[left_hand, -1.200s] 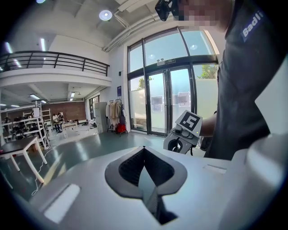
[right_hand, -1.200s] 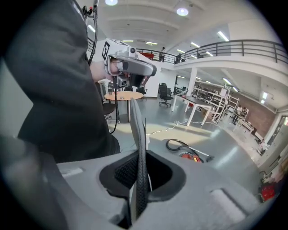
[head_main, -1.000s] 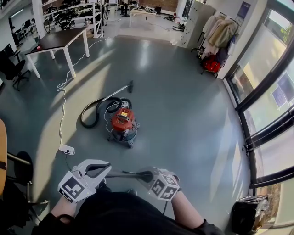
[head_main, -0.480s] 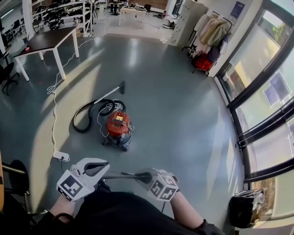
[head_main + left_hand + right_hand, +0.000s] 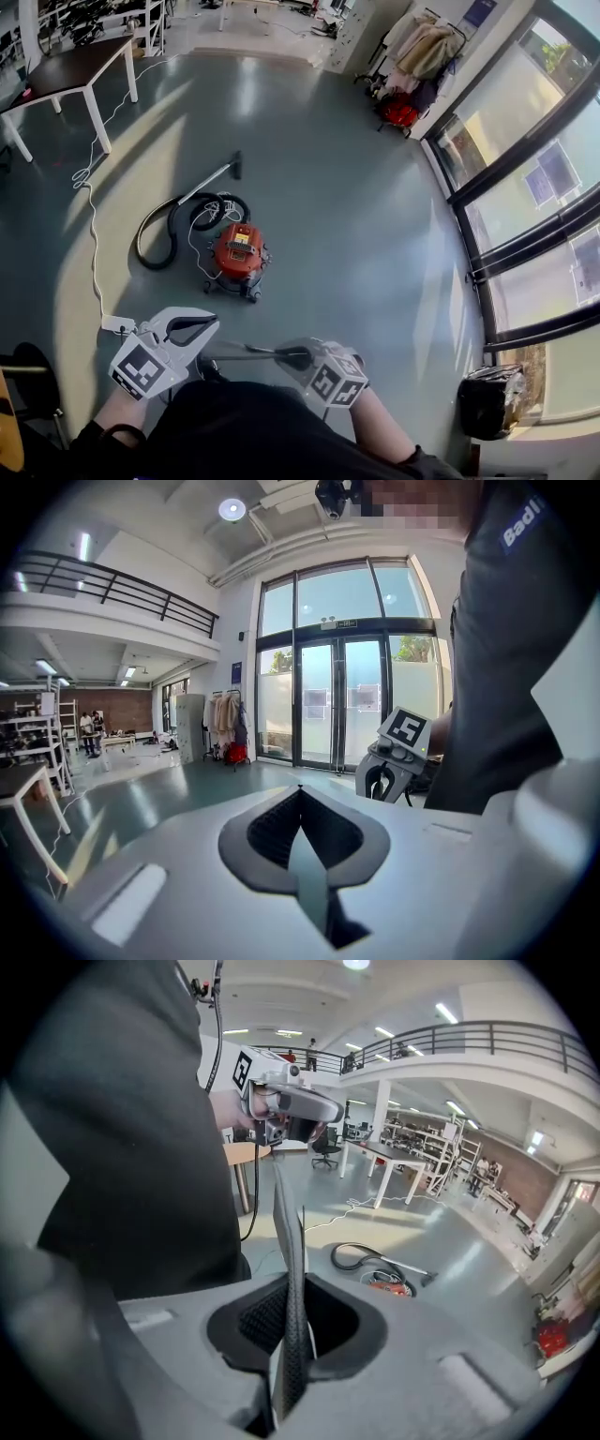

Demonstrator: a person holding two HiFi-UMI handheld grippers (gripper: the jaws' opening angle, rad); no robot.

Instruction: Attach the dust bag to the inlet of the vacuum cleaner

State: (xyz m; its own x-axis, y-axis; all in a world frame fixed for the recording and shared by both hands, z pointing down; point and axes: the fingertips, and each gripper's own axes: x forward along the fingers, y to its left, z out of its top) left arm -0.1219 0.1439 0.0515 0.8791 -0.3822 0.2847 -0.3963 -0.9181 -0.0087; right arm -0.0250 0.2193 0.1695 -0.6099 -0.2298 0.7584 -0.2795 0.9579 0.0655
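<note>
Head view: the right claw [image 5: 300, 356] clamps one end of a thin, flat grey dust bag [image 5: 246, 353], held level. The left claw [image 5: 212, 329] is closed tight by the bag's other end. A red canister vacuum cleaner [image 5: 237, 255] stands well apart on the grey floor [image 5: 375, 244].

Vacuum cleaner [image 5: 237, 260] centre floor [image 5: 356, 234]; hose [image 5: 141, 246] left of it; table [image 5: 66, 70] far behind-left; dust bag [image 5: 246, 352] nearest.

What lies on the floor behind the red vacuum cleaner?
A coiled black hose with its wand. The vacuum cleaner covers the place where the hose joins it.
</note>
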